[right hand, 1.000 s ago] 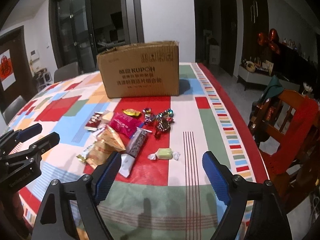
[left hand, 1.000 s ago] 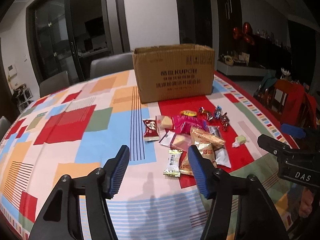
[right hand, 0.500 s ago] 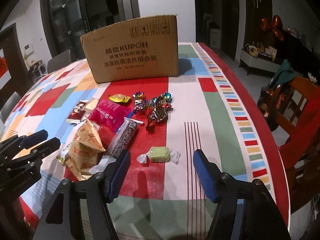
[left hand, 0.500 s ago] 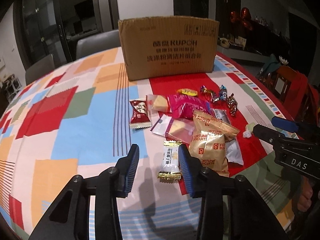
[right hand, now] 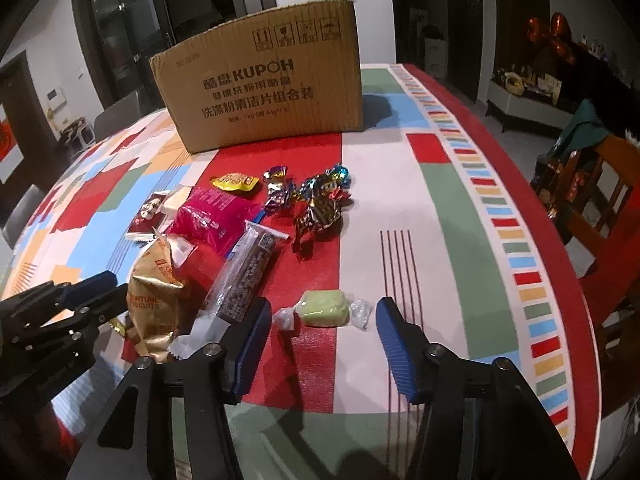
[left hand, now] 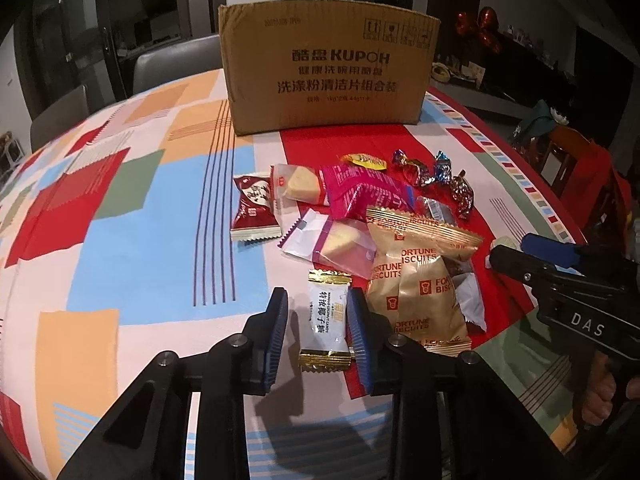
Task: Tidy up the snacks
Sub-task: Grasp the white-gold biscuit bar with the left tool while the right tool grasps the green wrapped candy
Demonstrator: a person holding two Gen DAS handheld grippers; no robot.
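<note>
left gripper: closing round white candy, near table edge, not pinching yet | right gripper: closing, spread round green sweet | tip: squeeze wrapper middles, then lift straight up

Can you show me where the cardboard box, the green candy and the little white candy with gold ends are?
cardboard box (left hand: 328,76): left wrist view, printed front wall.
green candy (right hand: 325,307): right wrist view, middle of the green lump.
white candy with gold ends (left hand: 326,316): left wrist view, white middle of the wrapper.

Cardboard box reads KUPOH; gold packets FORTUNE BISCUITS.
</note>
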